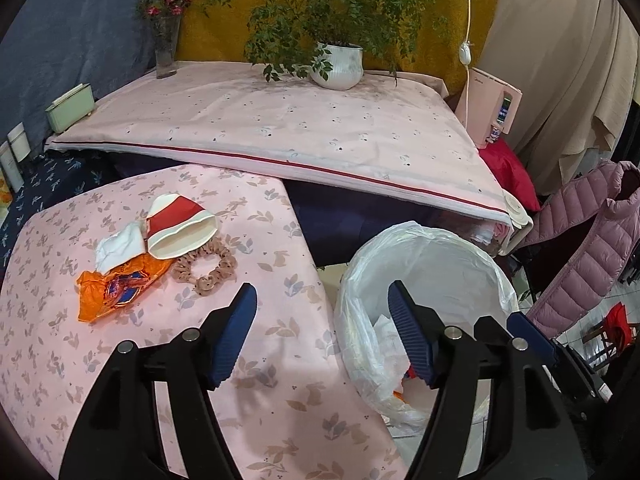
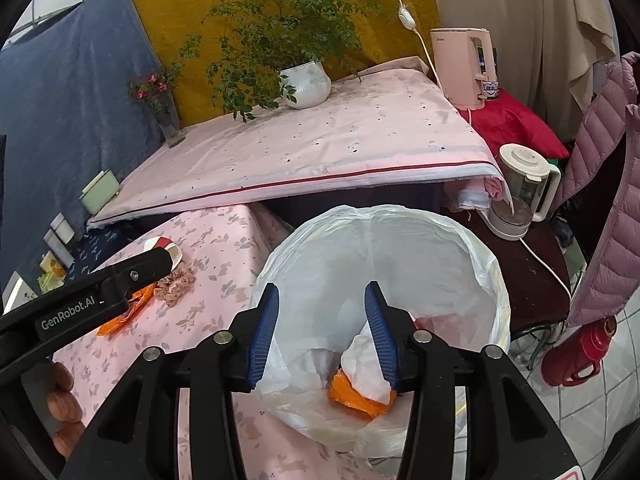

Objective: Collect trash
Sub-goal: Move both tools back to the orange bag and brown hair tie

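On the pink leaf-print table [image 1: 240,360] lie a crushed red-and-white paper cup [image 1: 180,222], a crumpled white tissue [image 1: 118,248] and an orange wrapper [image 1: 114,286]. A bin lined with a white plastic bag [image 1: 424,292] stands at the table's right edge; it also shows in the right wrist view [image 2: 380,264]. In it lie an orange wrapper [image 2: 356,396] and white paper [image 2: 366,364]. My left gripper [image 1: 322,308] is open and empty, between the trash and the bin. My right gripper [image 2: 322,310] is open and empty over the bin's mouth.
A beige scrunchie [image 1: 206,268] lies beside the cup. Behind is a higher table with a potted plant [image 1: 336,64], a flower vase [image 1: 166,48] and a green box [image 1: 70,106]. A pink kettle [image 2: 466,68], a blender [image 2: 520,192], a red flask [image 2: 576,352] and a pink jacket [image 2: 604,208] are on the right.
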Tool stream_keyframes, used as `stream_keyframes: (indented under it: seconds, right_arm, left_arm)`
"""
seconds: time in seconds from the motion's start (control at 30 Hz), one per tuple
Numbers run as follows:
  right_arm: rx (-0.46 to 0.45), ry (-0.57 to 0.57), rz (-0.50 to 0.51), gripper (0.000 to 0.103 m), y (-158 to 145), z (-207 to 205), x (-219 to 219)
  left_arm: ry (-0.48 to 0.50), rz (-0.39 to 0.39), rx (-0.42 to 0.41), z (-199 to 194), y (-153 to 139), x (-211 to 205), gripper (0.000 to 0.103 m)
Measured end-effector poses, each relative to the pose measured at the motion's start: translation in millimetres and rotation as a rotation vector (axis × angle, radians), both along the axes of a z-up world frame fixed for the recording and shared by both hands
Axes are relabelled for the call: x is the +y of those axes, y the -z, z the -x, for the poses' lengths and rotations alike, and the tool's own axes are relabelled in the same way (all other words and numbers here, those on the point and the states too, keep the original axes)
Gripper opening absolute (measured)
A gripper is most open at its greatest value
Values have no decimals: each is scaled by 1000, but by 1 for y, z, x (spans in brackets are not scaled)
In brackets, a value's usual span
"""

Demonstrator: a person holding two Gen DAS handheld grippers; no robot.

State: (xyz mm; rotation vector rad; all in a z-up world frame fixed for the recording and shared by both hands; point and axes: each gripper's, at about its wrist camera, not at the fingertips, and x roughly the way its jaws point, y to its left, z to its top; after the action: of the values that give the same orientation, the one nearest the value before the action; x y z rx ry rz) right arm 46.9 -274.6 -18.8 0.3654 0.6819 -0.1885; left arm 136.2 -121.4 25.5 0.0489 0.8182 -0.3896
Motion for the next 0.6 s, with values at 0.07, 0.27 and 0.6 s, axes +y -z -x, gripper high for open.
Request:
stream_keyframes:
  seconds: [0.07,0.27,0.6]
  right_arm:
    - [-3,-10,4,45,-2,0,6]
    - [0,-41,12,45,-3,-5,22]
    - [15,-104,31,45,-1,-18,58]
  left_arm:
    - [-15,-2,-3,-1,1,8,66]
    - [-57,-1,1,-4,4,31,70]
    - [-133,-9,13,-13,16,73,73]
